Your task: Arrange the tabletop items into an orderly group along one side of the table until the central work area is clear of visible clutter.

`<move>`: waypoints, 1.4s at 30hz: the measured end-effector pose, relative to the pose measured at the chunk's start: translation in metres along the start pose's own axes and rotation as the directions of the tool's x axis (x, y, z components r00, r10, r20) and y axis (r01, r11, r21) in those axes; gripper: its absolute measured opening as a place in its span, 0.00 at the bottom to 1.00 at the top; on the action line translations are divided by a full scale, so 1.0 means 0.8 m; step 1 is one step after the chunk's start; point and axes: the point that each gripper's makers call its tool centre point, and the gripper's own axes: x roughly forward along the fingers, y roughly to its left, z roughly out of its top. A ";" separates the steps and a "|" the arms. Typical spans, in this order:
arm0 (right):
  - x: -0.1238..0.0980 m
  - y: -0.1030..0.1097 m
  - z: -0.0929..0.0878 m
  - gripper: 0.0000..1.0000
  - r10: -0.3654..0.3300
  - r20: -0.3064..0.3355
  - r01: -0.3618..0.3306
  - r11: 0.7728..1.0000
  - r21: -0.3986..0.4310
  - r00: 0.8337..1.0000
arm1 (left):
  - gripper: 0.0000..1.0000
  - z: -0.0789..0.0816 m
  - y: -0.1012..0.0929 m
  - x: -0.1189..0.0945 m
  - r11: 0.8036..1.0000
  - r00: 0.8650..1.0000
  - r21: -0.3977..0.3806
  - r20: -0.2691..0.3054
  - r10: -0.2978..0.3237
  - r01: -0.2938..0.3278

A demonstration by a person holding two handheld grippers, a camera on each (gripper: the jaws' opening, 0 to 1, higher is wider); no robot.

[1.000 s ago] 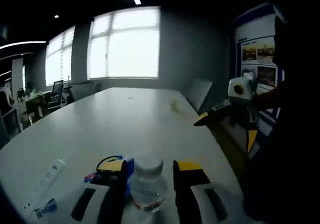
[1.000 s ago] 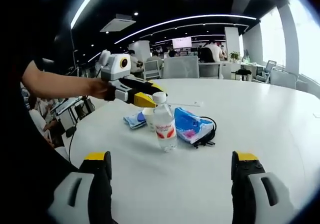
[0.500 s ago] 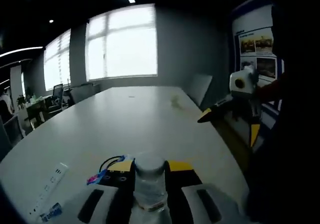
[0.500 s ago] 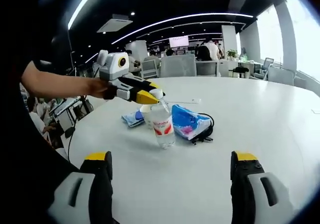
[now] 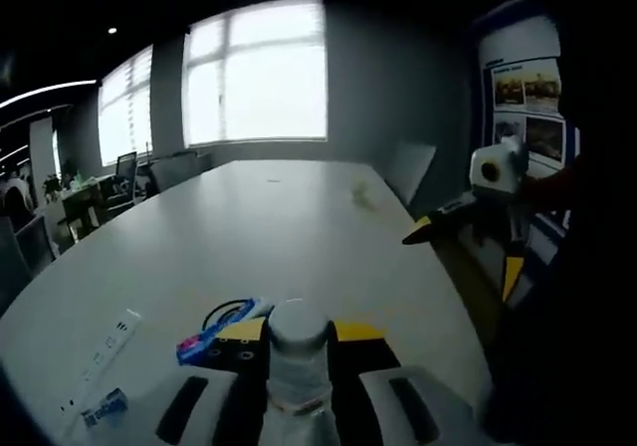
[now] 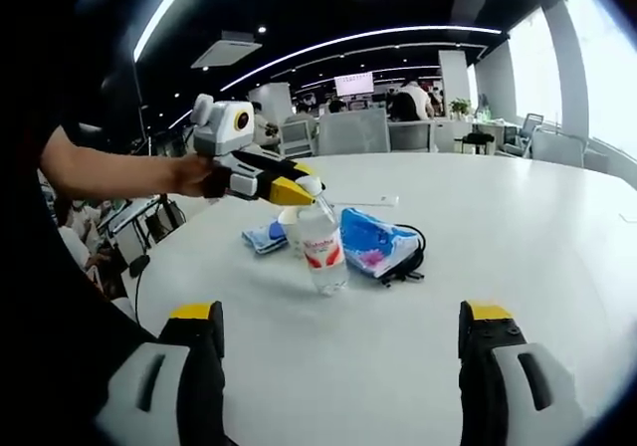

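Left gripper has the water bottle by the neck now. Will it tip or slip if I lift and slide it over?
The water bottle looks tall, narrow and nearly empty, so probably light but tippy once set down. The left gripper pinches near the cap, so it may swing. Its smooth clear plastic could slip.

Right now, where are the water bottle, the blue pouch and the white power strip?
water bottle (image 6: 323,257): right gripper view, on its red label.
blue pouch (image 6: 375,246): right gripper view, middle of its blue top.
white power strip (image 5: 106,342): left gripper view, middle of its flat top.

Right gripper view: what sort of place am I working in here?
Most likely an open-plan office meeting area: a big white table, office chairs beyond it, a wall screen and strip ceiling lights. The left gripper is shut on a water bottle.
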 end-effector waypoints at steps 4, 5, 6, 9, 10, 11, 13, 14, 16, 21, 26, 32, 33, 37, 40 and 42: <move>0.002 0.001 0.002 0.94 0.007 0.003 -0.007 1.000 -0.003 1.000 | 0.19 -0.001 -0.007 -0.008 1.000 1.000 0.004 -0.016 -0.003 0.003; 0.002 0.001 0.003 0.94 0.009 0.004 -0.009 1.000 -0.004 1.000 | 0.19 -0.002 -0.008 -0.010 1.000 1.000 0.005 -0.020 -0.003 0.003; 0.003 0.001 0.003 0.94 0.011 0.005 -0.011 1.000 -0.003 1.000 | 0.19 -0.002 -0.010 -0.012 1.000 1.000 0.001 -0.026 -0.001 0.001; 0.005 0.003 0.004 0.94 0.020 0.005 -0.020 1.000 -0.007 1.000 | 0.19 0.002 -0.013 -0.022 0.999 1.000 -0.038 -0.008 0.008 -0.008; 0.005 0.003 0.004 0.94 0.024 0.005 -0.024 1.000 -0.006 1.000 | 0.19 0.003 -0.010 -0.027 0.998 1.000 -0.058 0.001 0.014 -0.014; 0.006 0.004 0.004 0.94 0.028 0.005 -0.028 1.000 -0.007 1.000 | 0.19 0.004 -0.011 -0.031 0.997 1.000 -0.070 0.006 0.018 -0.017; 0.009 0.007 0.003 0.94 0.040 -0.002 -0.040 0.999 -0.013 0.999 | 0.19 0.008 -0.011 -0.041 0.995 0.999 -0.094 0.021 0.034 -0.032; 0.011 0.009 0.003 0.94 0.048 -0.005 -0.048 0.999 -0.018 0.999 | 0.19 0.010 -0.009 -0.049 0.994 0.999 -0.104 0.024 0.049 -0.046; 0.015 0.012 0.004 0.94 0.059 -0.006 -0.059 0.998 -0.022 0.998 | 0.19 0.014 -0.007 -0.062 0.990 0.996 -0.116 0.037 0.080 -0.075; 0.024 0.022 0.011 0.94 0.087 -0.002 -0.087 0.995 -0.039 0.996 | 0.19 0.017 0.008 -0.099 0.977 0.986 -0.145 0.044 0.163 -0.155; 0.038 0.033 0.018 0.94 0.122 -0.002 -0.121 0.991 -0.060 0.993 | 0.19 0.013 0.027 -0.142 0.952 0.965 -0.183 0.050 0.258 -0.245; 0.053 0.049 0.026 0.94 0.171 -0.007 -0.170 0.982 -0.083 0.985 | 0.18 -0.002 0.045 -0.195 0.903 0.924 -0.236 0.042 0.380 -0.360; 0.056 0.052 0.028 0.94 0.180 -0.009 -0.180 0.980 -0.090 0.984 | 0.18 -0.004 0.046 -0.201 0.895 0.918 -0.242 0.038 0.396 -0.376; 0.065 0.060 0.032 0.94 0.207 -0.016 -0.207 0.973 -0.102 0.978 | 0.18 -0.021 0.059 -0.235 0.844 0.878 -0.284 0.017 0.479 -0.455; 0.073 0.067 0.033 0.93 0.229 -0.029 -0.231 0.966 -0.117 0.973 | 0.18 -0.035 0.066 -0.255 0.810 0.850 -0.297 -0.009 0.527 -0.506; 0.076 0.072 0.034 0.93 0.240 -0.033 -0.242 0.962 -0.123 0.970 | 0.18 -0.041 0.068 -0.266 0.783 0.829 -0.314 -0.024 0.559 -0.537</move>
